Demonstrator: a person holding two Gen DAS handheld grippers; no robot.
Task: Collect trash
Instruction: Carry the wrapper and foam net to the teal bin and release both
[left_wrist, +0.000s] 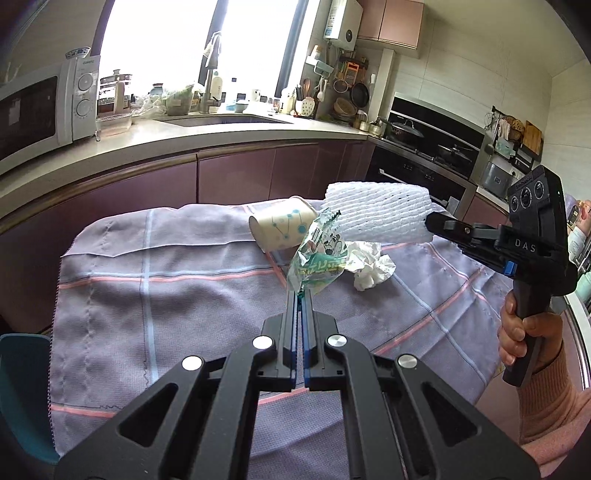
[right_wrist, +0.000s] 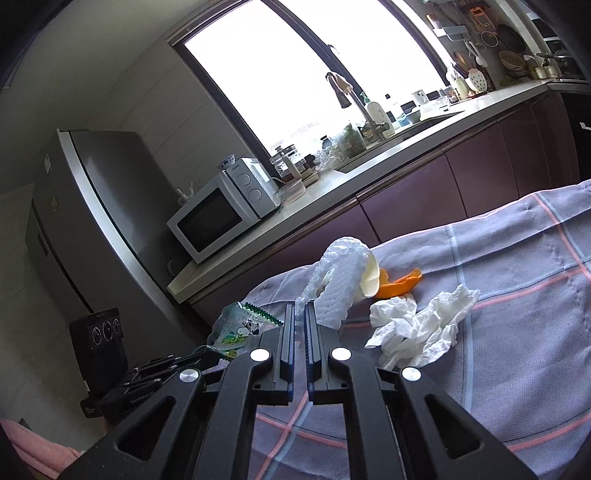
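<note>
My left gripper is shut on a green and clear snack wrapper and holds it above the checked cloth; the wrapper also shows in the right wrist view. My right gripper is shut on a white foam net sleeve, held up off the cloth; the sleeve shows in the left wrist view at that gripper's tip. A tipped paper cup, crumpled white tissue and orange peel lie on the cloth.
The table is covered with a purple checked cloth. A teal bin edge shows at the left. Kitchen counter, microwave and fridge stand behind. A person's hand holds the right gripper.
</note>
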